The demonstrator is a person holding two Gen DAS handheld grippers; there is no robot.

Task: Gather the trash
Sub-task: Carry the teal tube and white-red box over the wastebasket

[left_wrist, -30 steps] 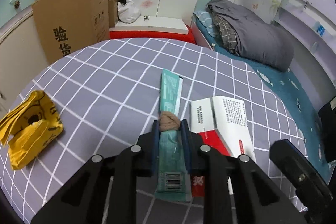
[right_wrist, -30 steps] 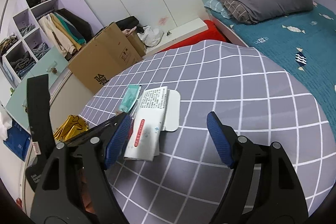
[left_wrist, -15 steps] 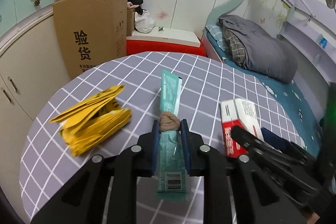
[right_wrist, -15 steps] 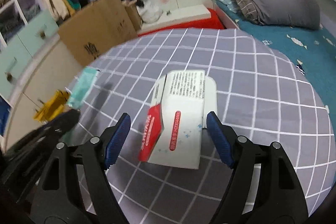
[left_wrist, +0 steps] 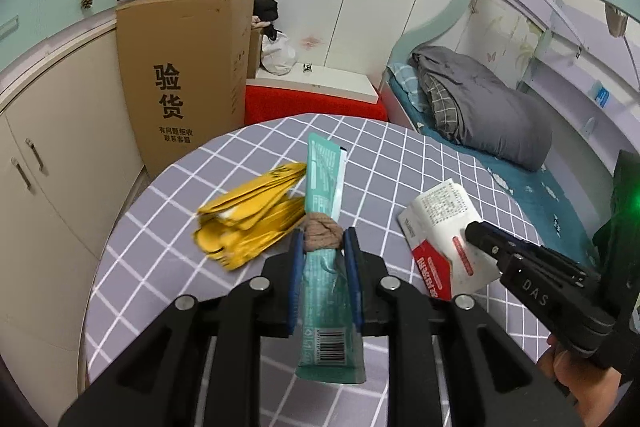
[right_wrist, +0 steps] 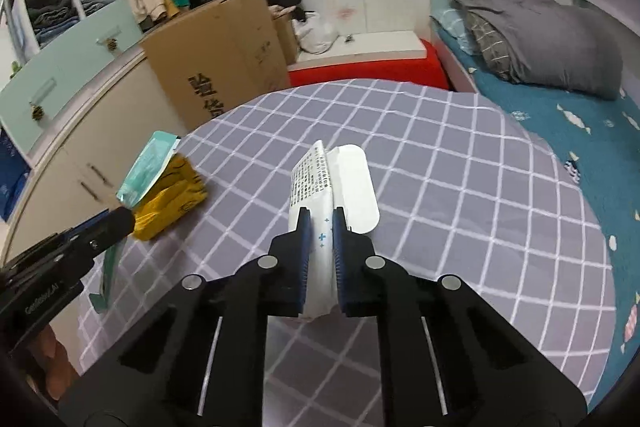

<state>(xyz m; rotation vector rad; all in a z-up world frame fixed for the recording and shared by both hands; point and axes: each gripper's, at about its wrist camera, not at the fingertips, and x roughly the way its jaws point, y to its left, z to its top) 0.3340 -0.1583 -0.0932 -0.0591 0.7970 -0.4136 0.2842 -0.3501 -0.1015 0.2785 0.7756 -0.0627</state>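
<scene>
My left gripper [left_wrist: 322, 239] is shut on a long teal wrapper [left_wrist: 324, 179] with a brown knotted wad [left_wrist: 320, 231] wedged between its pads. It holds them above the grey checked table [left_wrist: 380, 155], just right of a crumpled yellow bag [left_wrist: 244, 223]. The jaws of my right gripper [right_wrist: 320, 223] are closing, and their pads press on a white and red tissue pack [right_wrist: 316, 179], lifted off the cloth with its flap open. In the left wrist view the pack [left_wrist: 440, 215] hangs from the right gripper [left_wrist: 476, 231]. The right wrist view has the yellow bag [right_wrist: 172, 203] and teal wrapper [right_wrist: 148, 163] at left.
A tall cardboard box [left_wrist: 184, 75] stands behind the table on the left, next to a cream cabinet [left_wrist: 48, 131]. A red and white step [left_wrist: 312, 107] is behind the table. A bed with a grey quilt [left_wrist: 480, 107] runs along the right.
The right jaws have narrowed from wide apart onto the white pack and raised it. My left gripper has carried the teal wrapper leftward, up to the yellow bag.
</scene>
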